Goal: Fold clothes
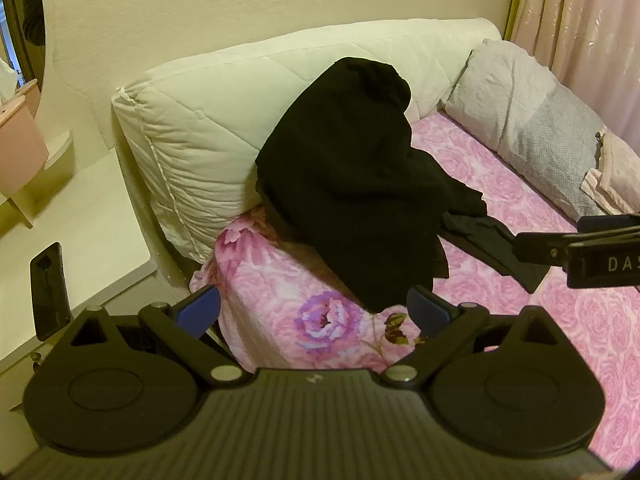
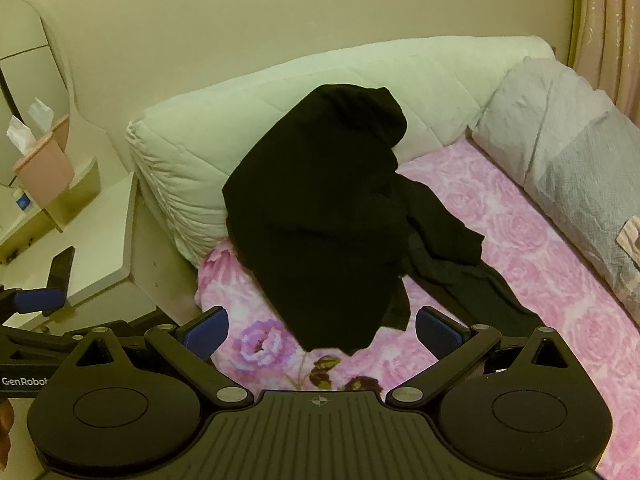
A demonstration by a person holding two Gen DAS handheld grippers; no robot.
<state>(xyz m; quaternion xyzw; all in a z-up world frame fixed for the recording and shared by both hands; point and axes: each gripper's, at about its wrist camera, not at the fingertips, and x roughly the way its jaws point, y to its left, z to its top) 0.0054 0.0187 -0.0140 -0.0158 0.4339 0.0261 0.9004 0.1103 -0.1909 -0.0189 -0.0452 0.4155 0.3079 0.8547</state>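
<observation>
A black garment lies crumpled in a heap on the pink floral bed, leaning against a white quilted cushion. It also shows in the right wrist view, with a thinner dark piece trailing to the right. My left gripper is open and empty, just short of the garment's near hem. My right gripper is open and empty, its jaws either side of the hem's lowest point. The right gripper also shows at the right edge of the left wrist view, its fingers hidden.
A white bedside table stands left of the bed with a black phone at its edge. A pink tissue box sits further back. Grey pillows line the bed's right side by a curtain.
</observation>
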